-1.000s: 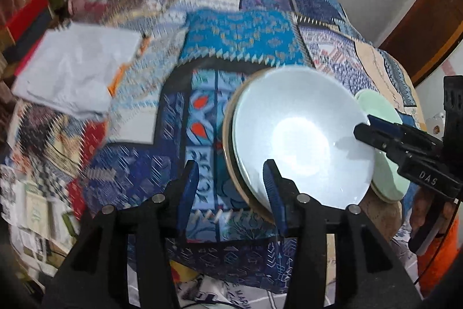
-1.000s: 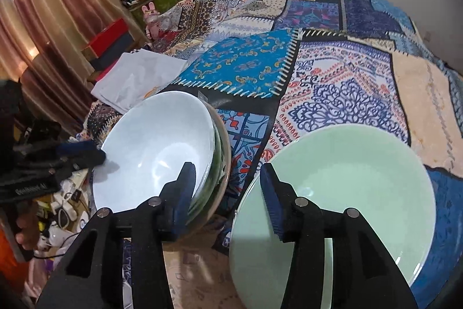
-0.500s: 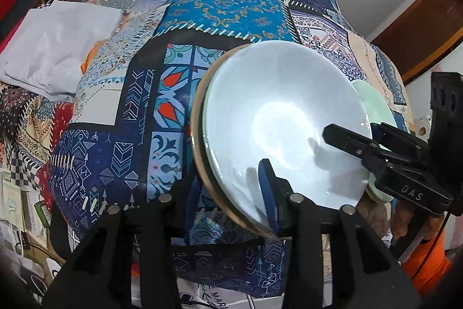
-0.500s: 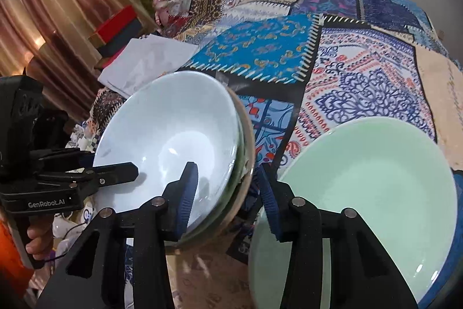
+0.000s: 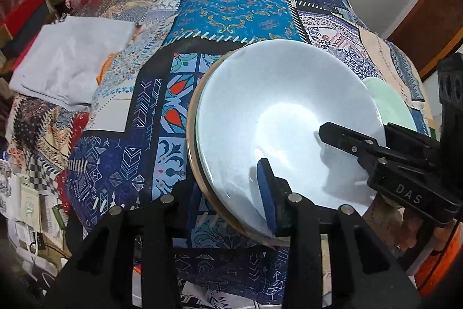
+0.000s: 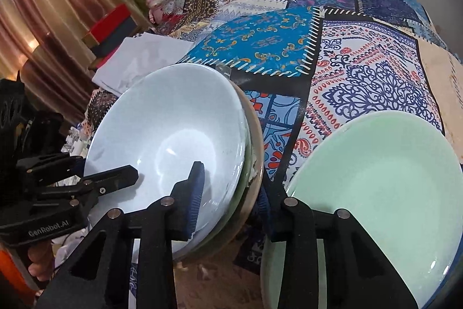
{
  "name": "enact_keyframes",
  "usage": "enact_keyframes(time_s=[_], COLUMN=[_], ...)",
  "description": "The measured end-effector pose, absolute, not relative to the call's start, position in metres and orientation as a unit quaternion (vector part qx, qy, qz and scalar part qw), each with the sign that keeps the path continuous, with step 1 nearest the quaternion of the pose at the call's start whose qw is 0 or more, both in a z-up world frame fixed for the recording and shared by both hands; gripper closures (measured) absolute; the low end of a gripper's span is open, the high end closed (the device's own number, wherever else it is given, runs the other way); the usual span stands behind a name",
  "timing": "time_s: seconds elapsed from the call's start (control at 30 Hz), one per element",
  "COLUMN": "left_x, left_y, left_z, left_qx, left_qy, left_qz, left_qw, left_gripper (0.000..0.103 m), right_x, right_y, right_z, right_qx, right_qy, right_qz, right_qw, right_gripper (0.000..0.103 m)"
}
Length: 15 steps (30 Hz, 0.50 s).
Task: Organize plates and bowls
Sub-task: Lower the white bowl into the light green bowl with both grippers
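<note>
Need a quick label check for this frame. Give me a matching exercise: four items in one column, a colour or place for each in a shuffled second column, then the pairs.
Items
1. top bowl of the stack
2. lone plate
3. folded cloth
4. rabbit toy

Descriptions
A. pale green, right of the stack in the right wrist view
B. pink, at the far edge of the patchwork cover
C. pale blue, between both grippers' fingers
D. white, lying flat left of the stack

Pairs: 1-C, 2-A, 3-D, 4-B
</note>
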State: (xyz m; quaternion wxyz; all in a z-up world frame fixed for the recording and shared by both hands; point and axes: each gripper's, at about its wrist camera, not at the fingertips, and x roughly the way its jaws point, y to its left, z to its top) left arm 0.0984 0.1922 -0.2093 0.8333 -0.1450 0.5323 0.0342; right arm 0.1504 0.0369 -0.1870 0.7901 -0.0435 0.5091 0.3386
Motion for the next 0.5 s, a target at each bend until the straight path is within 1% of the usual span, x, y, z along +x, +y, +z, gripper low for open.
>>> enact_keyframes(time_s=[0.37, 0.5], left_x=[0.101, 0.101], left_y=[0.19, 0.186], left_z=[-0.202, -0.191], left_qx=[-0.152, -0.148], left_qy=[0.532, 0.522], left_qz=[0.032, 0.032], left_qw=[0.832, 0.84], left_gripper=[0.066, 0.066], right_x=[0.148, 0.149], right_y=[0.033, 0.029], right_z=[-0.179, -0.171], right_qx=[-0.027, -0.022], right_qy=[0.499, 0.492], right_qz=[0.331, 0.331], right_qw=[0.8, 0.805], right_gripper=[0.073, 0.073])
